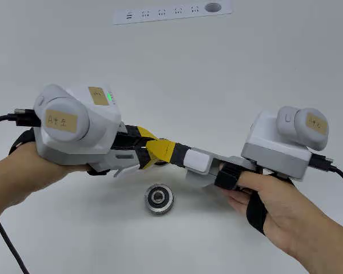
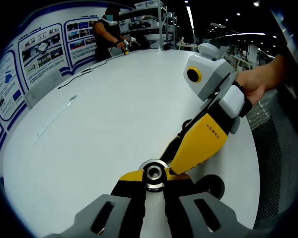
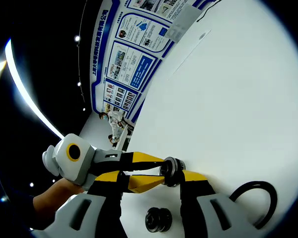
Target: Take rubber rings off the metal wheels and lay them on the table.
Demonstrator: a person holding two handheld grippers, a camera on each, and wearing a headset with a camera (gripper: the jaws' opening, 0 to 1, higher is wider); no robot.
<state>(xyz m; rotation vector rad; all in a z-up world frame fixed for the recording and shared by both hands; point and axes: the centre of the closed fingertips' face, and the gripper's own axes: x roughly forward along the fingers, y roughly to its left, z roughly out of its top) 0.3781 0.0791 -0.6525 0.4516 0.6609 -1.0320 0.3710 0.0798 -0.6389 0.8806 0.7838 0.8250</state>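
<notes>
Wheel [image 2: 154, 173] held above the worktop [image 1: 228, 85].
My left hand-held gripper [image 1: 144, 150] pinches this small silver wheel; the right hand-held gripper [image 3: 172, 181] flanks it, and I cannot tell its grip. A second black-ringed wheel [image 1: 159, 198] lies flat below.

Smooth matt white surface on the table [image 1: 228, 74]. Matt light-grey moulded plastic on the housings of the left gripper [image 2: 155, 177] and right gripper [image 3: 172, 178], with satin yellow plastic jaw covers and tan paper labels. Bright polished metal at the hub of the held wheel [image 2: 154, 173]. Dull black rubber around the lying wheel [image 1: 159, 198], shiny metal at its centre. Smooth white plastic on the power strip [image 1: 172, 11].
</notes>
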